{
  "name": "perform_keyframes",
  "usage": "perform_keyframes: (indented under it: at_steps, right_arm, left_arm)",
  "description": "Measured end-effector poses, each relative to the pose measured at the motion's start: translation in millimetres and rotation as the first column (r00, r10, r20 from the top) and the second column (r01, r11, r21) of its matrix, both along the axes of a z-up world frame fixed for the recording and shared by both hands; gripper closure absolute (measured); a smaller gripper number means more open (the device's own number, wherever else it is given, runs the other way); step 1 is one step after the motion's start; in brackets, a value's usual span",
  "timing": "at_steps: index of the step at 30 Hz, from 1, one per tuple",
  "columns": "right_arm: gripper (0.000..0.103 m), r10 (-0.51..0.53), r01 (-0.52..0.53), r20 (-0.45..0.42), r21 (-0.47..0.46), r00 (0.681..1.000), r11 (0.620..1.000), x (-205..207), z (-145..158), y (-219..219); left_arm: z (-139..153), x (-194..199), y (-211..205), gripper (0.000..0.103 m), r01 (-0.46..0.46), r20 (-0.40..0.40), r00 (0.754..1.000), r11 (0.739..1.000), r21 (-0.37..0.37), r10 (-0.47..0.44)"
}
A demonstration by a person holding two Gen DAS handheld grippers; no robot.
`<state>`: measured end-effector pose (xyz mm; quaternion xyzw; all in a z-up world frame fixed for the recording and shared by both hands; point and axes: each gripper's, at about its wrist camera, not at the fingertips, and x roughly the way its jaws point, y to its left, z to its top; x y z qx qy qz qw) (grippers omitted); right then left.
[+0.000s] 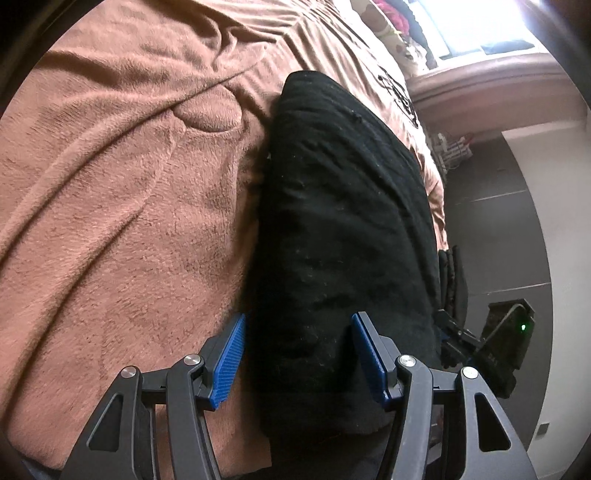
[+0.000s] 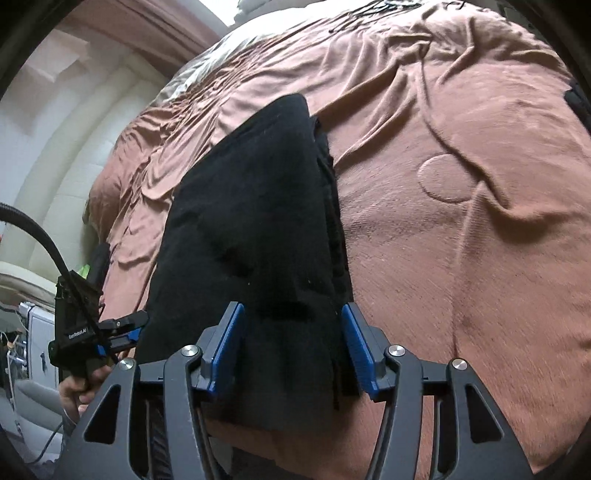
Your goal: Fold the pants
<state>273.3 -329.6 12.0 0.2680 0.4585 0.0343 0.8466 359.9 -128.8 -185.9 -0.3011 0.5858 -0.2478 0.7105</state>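
Room: a bedroom, with pale padded wall panels point(image 2: 74, 155) at one side and a bright window point(image 1: 472, 26) beyond the bed's far end.
Floor: dark grey tiles point(image 1: 491, 221) beside the bed.
Blanket: a brown fleece blanket point(image 1: 122, 192) covers the bed, creased in long ridges, with a round embossed patch point(image 2: 448, 179) near the middle.
Pants: the black pants point(image 1: 343, 221) lie on the blanket as a long, narrow folded strip near the bed's edge, running away from both cameras; in the right wrist view layered edges show along the strip's right side.
Left gripper: the left gripper point(image 1: 299, 354) hangs low over the near end of the pants, jaws spread, one blue pad over the blanket and one over the black cloth, with nothing pinched.
Right gripper: the right gripper point(image 2: 291, 345) has its jaws apart, astride the near end of the strip; its blue pads point(image 2: 356, 350) flank the cloth without squeezing it.
Hand: a hand point(image 2: 75, 391) holds the left gripper's handle at the bed's edge.
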Motion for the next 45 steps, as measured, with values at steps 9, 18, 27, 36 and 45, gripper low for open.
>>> perform_keyframes:
  at_steps: [9,18,27,36,45]
  right_arm:
    - [0.041,-0.007,0.010,-0.031,0.077,0.999,0.997,22,-19,-9]
    - [0.038,0.027,-0.020,-0.043,0.142,0.999,0.990,35,-35,-18]
    - [0.057,0.035,-0.032,-0.034,0.109,0.999,0.994,29,-23,-10]
    - [0.061,0.051,-0.043,-0.063,0.124,0.997,0.991,23,-16,22]
    - [0.063,0.102,-0.091,-0.077,0.126,0.992,0.988,32,-10,56]
  left_arm:
    - [-7,15,-7,0.043,0.004,-0.010,1.000,0.999,-0.037,-0.004]
    - [-11,31,-18,0.045,-0.012,-0.010,1.000,0.999,-0.039,0.012]
    - [14,24,-2,0.076,-0.042,0.043,0.998,0.997,-0.062,0.045]
    - [38,19,30,0.077,-0.043,0.070,0.997,0.999,-0.030,0.045]
    - [48,10,62,0.077,-0.076,0.070,0.995,0.997,0.002,0.076]
